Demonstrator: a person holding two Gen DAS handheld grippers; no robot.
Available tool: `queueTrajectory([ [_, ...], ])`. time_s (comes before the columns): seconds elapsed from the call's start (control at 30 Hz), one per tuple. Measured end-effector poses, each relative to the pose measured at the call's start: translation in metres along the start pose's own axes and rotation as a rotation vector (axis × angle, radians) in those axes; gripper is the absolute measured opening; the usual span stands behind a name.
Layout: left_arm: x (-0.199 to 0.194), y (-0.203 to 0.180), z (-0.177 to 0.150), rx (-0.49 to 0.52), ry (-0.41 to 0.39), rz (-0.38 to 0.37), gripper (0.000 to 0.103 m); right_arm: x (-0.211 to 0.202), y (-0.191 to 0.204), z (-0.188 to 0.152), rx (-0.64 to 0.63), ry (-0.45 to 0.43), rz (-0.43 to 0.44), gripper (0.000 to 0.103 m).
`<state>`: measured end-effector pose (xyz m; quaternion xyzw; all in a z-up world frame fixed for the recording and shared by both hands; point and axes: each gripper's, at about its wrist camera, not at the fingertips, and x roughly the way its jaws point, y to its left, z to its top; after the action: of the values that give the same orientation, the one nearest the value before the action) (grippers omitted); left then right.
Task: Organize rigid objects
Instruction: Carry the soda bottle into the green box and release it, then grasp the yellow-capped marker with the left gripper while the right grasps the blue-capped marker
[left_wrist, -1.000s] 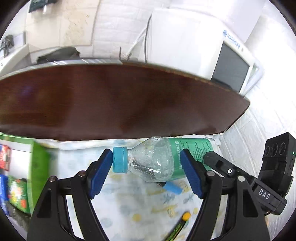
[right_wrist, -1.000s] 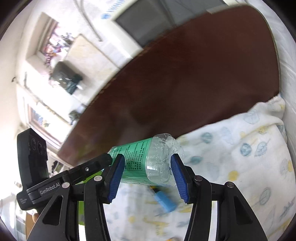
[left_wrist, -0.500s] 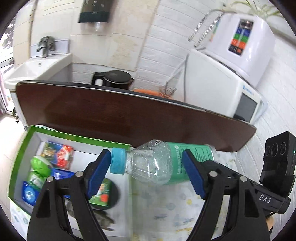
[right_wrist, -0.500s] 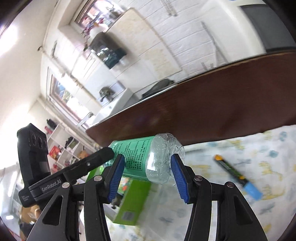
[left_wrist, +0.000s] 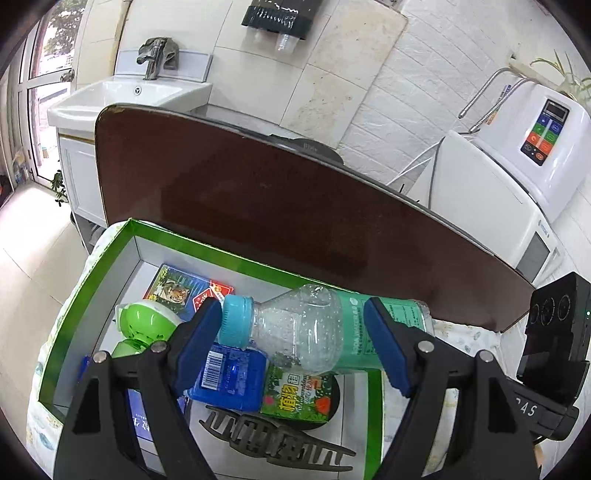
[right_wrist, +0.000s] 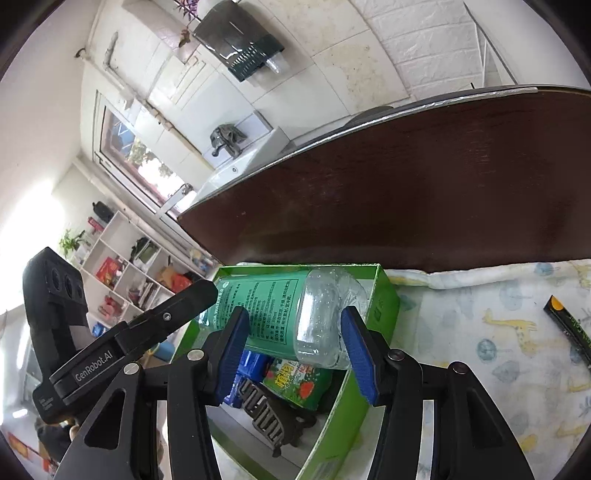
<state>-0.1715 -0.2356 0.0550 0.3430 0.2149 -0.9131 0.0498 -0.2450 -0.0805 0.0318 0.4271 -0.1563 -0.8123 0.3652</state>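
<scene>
Bottle hangs over the green box for dropping in: right gripper jaws clamp its base; left gripper jaws, just widened, loosely flank its neck.

- The bottle is clear, glossy plastic, its inside beaded with droplets, wrapped in a smooth green printed label, with a matt light-blue plastic cap.
- The box looks like cardboard, green outside with a slight sheen and plain white inside.
- The hair clip is dark matt plastic.
- The cloth is soft, matt printed fabric, slightly wrinkled.
- The board behind is dark brown wood with a smooth, dull sheen.
- The pads are blue, matt, ribbed rubber.
</scene>
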Motion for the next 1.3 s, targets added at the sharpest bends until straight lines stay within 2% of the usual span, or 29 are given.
queueTrajectory([
  [0.23, 0.01, 0.011, 0.002, -0.016, 0.022, 0.003, 0.077, 0.025, 0.002, 0.004, -0.001, 0.032, -0.029, 0.055],
  [0.53, 0.017, 0.019, 0.003, -0.016, 0.047, 0.016, 0.077, 0.035, -0.006, 0.003, 0.01, 0.055, -0.035, 0.055],
  [0.7, 0.017, 0.023, 0.004, -0.049, 0.072, 0.007, 0.079, 0.034, -0.009, 0.001, 0.02, 0.059, -0.028, 0.055],
  [1.03, 0.007, 0.014, 0.008, -0.075, 0.059, 0.018, 0.079, -0.01, -0.022, 0.005, 0.019, 0.009, -0.051, 0.055],
  [1.3, -0.001, -0.026, -0.002, -0.007, 0.061, -0.022, 0.079, -0.04, -0.046, -0.004, 0.039, -0.003, -0.088, 0.055],
])
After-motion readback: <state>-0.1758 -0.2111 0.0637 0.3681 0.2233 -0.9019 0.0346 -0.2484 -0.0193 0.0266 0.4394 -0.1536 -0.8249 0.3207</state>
